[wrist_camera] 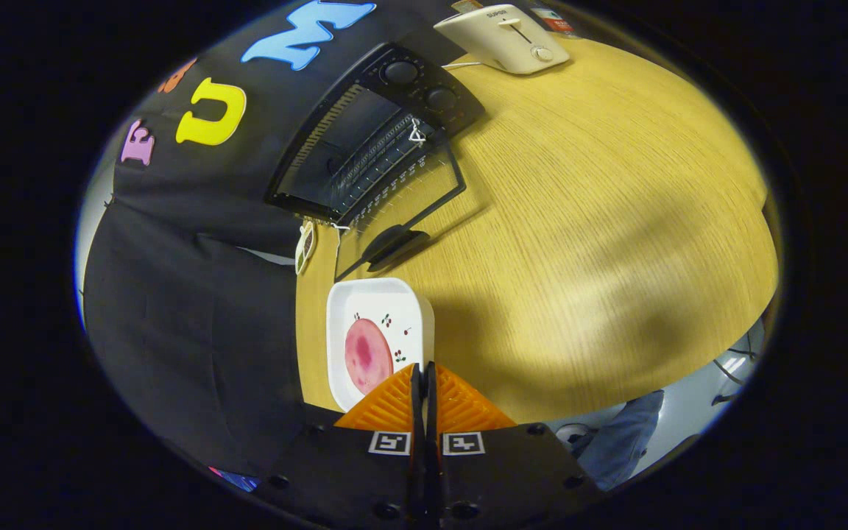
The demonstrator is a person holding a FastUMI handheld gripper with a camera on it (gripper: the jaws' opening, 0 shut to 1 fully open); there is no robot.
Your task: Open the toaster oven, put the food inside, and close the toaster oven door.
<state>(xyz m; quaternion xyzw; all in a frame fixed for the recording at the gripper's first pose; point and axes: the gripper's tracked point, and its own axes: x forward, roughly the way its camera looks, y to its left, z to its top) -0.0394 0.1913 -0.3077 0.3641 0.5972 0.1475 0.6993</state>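
Note:
The black toaster oven (365, 140) stands at the table's far side against the booth wall, its glass door (413, 195) folded down flat and its handle (393, 245) pointing toward me. A wire rack shows inside the cavity. A white square plate (383, 302) carrying a round pink slice of food (366, 355) sits just ahead of my fingers, between them and the oven door. My gripper (422, 368) has its orange fingers (394, 401) pressed together on the plate's near rim. The plate casts a shadow on the wood to its right.
The yellow wooden table (586, 221) spreads wide to the right of the plate. A white pop-up toaster (505, 37) stands beyond the oven's knob side. Black cloth hangs past the table's edge beside the plate. A person's leg in jeans (623, 434) shows below the table.

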